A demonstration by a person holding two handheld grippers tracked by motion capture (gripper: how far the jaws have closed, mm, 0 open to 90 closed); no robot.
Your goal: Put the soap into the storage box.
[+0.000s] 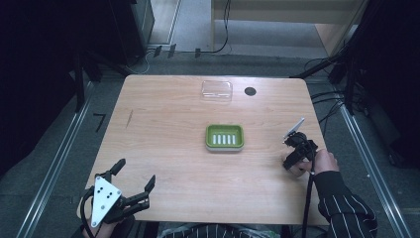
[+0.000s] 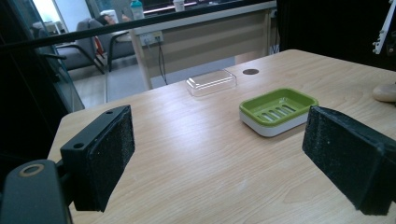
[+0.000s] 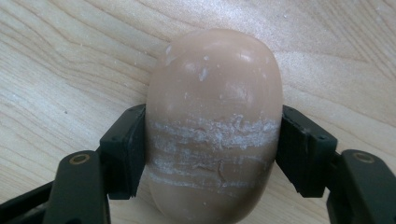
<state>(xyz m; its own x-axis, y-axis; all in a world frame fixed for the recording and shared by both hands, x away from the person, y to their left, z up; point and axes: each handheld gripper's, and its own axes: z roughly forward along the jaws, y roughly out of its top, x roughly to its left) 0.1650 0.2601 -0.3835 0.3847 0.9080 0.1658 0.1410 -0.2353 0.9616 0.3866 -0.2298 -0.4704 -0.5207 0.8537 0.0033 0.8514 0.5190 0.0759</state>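
Right tongs pinch soap bar; left tongs spread, empty.

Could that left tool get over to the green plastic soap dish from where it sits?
Probably yes. The left tool hangs wide open at the table's near-left corner, and bare wood lies between it and the green plastic soap dish. The clear plastic lid sits farther back, off that path.
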